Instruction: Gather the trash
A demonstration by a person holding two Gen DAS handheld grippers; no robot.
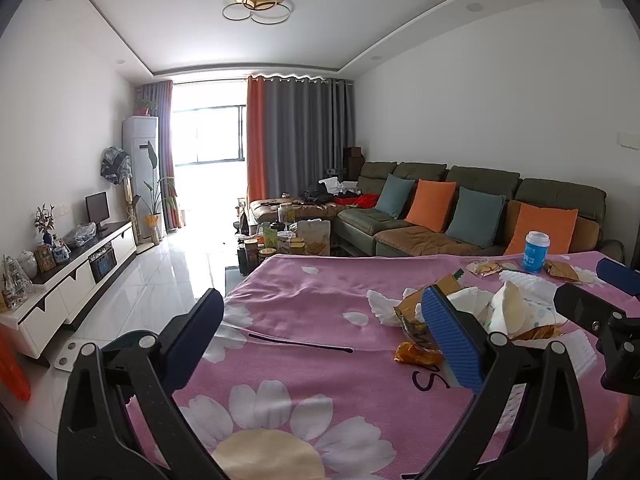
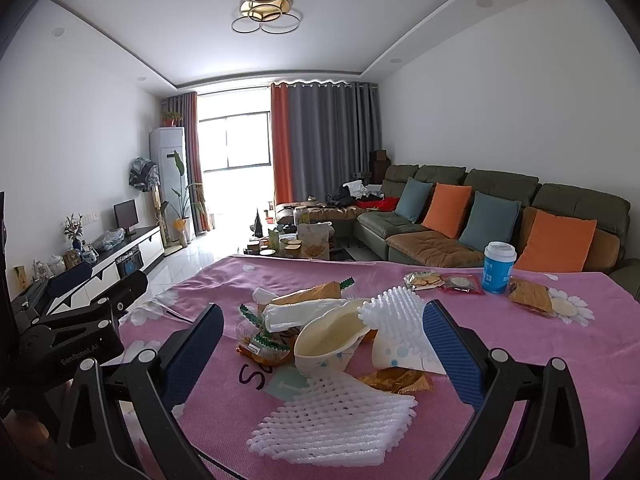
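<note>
Trash pile (image 2: 336, 336) lies on the pink cloth (image 2: 520, 360), perhaps mostly wrappers. Right gripper (image 2: 324, 340) gapes over it; left gripper (image 1: 320, 332), beside, gapes empty.

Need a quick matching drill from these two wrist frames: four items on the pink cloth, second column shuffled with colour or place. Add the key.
Items
1. cup with lid
2. foam fruit net
3. crushed paper cup
4. biscuit packet

Descriptions
A. white mesh, nearest the right gripper, in front of the pile
B. blue body, white lid, upright at the far side
C. cream inside, lying on its side in the pile
D. clear wrapper, lying just left of the upright cup

Pairs: 1-B, 2-A, 3-C, 4-D
</note>
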